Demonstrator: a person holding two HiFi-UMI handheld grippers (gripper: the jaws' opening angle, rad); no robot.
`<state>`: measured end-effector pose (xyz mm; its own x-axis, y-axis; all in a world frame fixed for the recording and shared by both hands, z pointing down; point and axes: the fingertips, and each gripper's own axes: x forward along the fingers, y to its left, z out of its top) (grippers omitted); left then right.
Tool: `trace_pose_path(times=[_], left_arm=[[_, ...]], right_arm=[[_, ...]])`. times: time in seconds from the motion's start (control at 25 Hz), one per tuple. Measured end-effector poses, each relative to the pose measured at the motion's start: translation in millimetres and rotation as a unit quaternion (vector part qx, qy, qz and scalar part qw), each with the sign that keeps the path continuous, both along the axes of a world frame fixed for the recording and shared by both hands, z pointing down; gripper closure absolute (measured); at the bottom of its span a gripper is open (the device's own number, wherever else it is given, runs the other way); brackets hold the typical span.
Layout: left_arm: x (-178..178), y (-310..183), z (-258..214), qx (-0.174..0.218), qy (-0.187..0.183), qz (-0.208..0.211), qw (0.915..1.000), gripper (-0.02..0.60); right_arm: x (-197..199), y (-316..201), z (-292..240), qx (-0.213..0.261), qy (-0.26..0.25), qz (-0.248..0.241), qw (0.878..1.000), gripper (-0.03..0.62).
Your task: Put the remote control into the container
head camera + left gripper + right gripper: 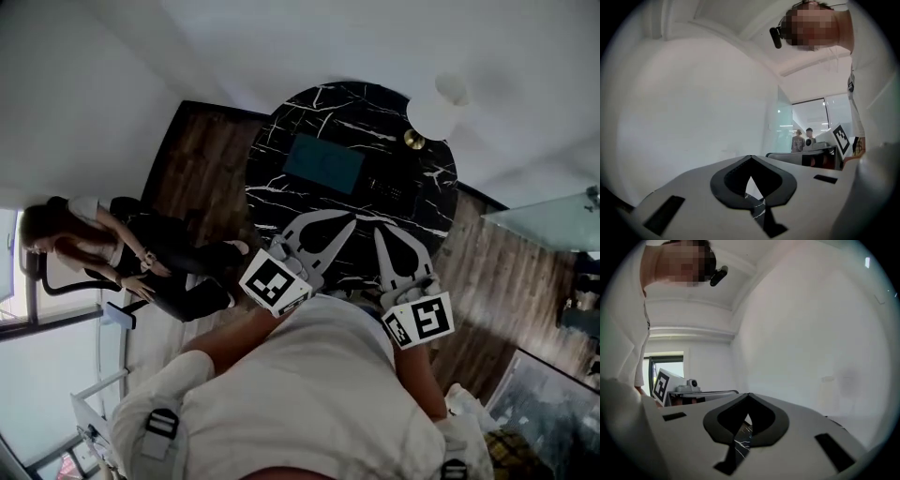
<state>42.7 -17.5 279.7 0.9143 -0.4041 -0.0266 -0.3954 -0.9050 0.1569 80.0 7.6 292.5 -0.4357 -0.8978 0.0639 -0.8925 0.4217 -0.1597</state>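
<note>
The remote control (pixel 388 190) could only faintly be made out, as a dark oblong lying flat on the black marble tabletop (pixel 314 105), just to the right of the teal rectangular container (pixel 323 162). The container was seen to hold nothing, so the task was judged not yet begun. Nothing had been gripped. The left gripper (pixel 349 223) and the right gripper (pixel 382 234) were held low at the near edge of the tabletop, close to the person's chest. In each gripper view the jaws were pressed together at the tips, with only marble glimpsed through the hollow behind them.

Trouble could be expected from there. If the jaws were brought down unspread, the remote control would be pushed across the polished marble rather than pinched. Black on black, its outline could easily be misjudged, and a grip taken off-centre would let it tip and drop short of the container. The white lamp (pixel 437 106), near the remote control at the far right rim, could be clipped on a wide reach.
</note>
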Motion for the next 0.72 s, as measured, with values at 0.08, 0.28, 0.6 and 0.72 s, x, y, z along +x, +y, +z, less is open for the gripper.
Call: trace_pose_path(times=[0.08, 0.28, 0.6, 0.72], left_arm=[[-2.3, 9.1, -3.7, 0.008, 0.007, -0.005, 0.9999, 0.575], [-3.0, 19.3, 4.0, -0.01, 0.007, -0.016, 0.9998, 0.575], [-7.0, 23.1, 8.1, -0.015, 0.0, -0.015, 0.9998, 0.575], [-7.0, 20.6, 11.6, -0.025, 0.0, -0.013, 0.9996, 0.575]], right_arm=[[-7.9, 7.6, -5.2, 0.007, 0.002, 0.003, 1.0, 0.586], [-15.4, 14.4, -0.3, 0.004, -0.01, 0.009, 1.0, 0.586], [-19.8, 17.0, 1.6, 0.003, -0.005, 0.009, 1.0, 0.586], [-21.6, 15.1, 2.9, 0.002, -0.006, 0.009, 1.0, 0.586]])
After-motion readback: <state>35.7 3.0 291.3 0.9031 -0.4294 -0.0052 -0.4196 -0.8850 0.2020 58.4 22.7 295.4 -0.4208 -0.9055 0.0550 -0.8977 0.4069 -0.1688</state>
